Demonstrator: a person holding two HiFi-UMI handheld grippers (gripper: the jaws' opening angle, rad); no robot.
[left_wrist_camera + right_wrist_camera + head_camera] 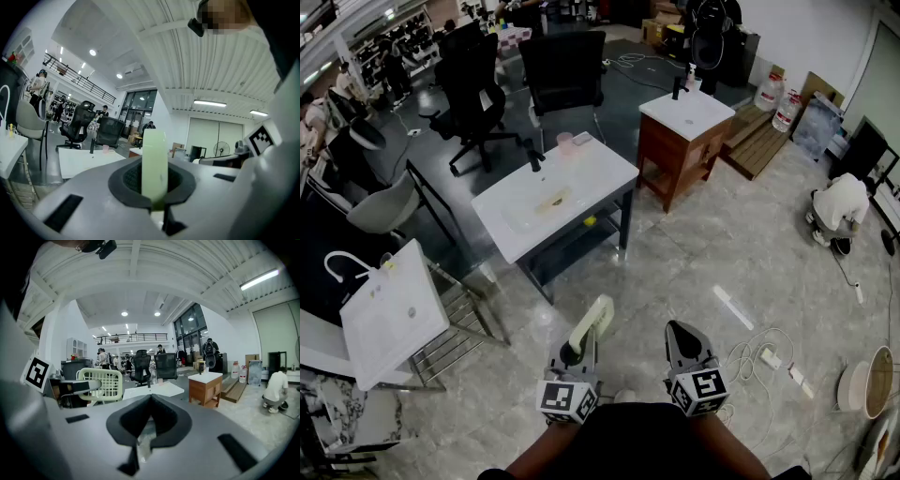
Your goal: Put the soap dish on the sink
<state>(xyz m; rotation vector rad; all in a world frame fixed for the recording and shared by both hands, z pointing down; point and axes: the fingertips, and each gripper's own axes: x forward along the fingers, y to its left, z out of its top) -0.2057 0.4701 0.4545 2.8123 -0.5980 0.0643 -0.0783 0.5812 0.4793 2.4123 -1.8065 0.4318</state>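
The left tool [576, 351] is clamped shut on the soap dish [592, 323]. Its jaws pinch the dish's lower edge, so the dish stands on edge and rises tilted forward from between them. The dish is pale green with a slatted grid face, which shows clearly in the right gripper view; in the left gripper view it appears edge-on as a narrow upright strip. The right tool [679, 331] is just beside it at about the same height, its jaws closed together with nothing between them. Both tools are held low in front of the person, above the grey tiled floor [694, 262], so the dish is in the air and well apart from any sink.

Ahead of the tools stands the sink worktop [609, 178], white on a dark frame, with a shallow basin in its middle. A black faucet [534, 159] stands at its far edge and a pink cup [565, 142] near its far corner. Beyond it, to the right, is a wooden vanity [661, 155] with its own white top. A third white sink [394, 319] rests on a metal frame at the left. Black office chairs [562, 66] stand behind the worktop, and white cables [759, 352] lie on the floor to the right of the tools.
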